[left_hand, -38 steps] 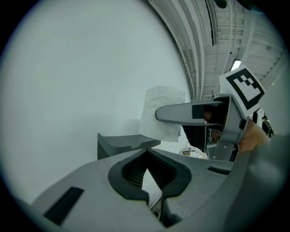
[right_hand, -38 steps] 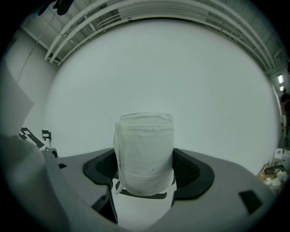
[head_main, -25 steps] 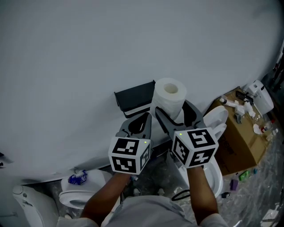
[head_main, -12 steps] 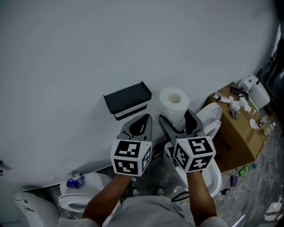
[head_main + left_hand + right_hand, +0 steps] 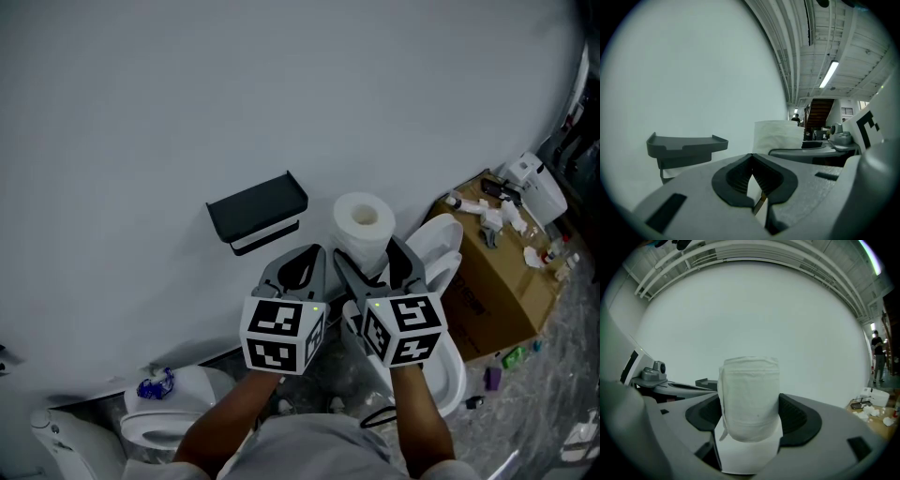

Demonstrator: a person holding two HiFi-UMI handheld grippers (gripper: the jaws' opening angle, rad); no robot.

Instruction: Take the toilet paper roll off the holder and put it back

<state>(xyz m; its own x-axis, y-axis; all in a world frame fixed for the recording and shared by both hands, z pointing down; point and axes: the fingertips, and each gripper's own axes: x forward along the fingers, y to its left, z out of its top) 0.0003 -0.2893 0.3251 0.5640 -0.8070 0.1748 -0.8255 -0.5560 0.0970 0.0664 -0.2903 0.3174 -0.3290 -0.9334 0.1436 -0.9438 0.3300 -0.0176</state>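
- The white toilet paper roll (image 5: 364,225) is now off the dark grey wall-mounted holder (image 5: 255,208) and well apart from it, to the holder's right. A second ago, in the head view, the roll sat right against the holder's edge.
- The gap between the two has grown across both earlier pictures, and the holder's front now shows uncovered.
- The right gripper (image 5: 370,258) is clamped on the roll as before. Its two dark padded jaws press the roll's sides, the roll stands upright, and a loose sheet hangs below it in the right gripper view (image 5: 750,394).
- The left gripper (image 5: 302,251) has its jaws brought together at the tips with nothing between them. It is held just left of the right gripper and below the holder.
- In the left gripper view the holder (image 5: 686,145) sits on the pale wall (image 5: 693,70) to the left, and the roll (image 5: 776,136) is to the right.
- Counted: one roll, one holder, two grippers, and two black-and-white marker cubes (image 5: 281,333), one on each gripper.
- Two white toilets show in part, one at the lower left (image 5: 159,422) and one behind the right gripper (image 5: 441,258).
- One brown cardboard box (image 5: 497,291) stands at the right with small clutter on top.
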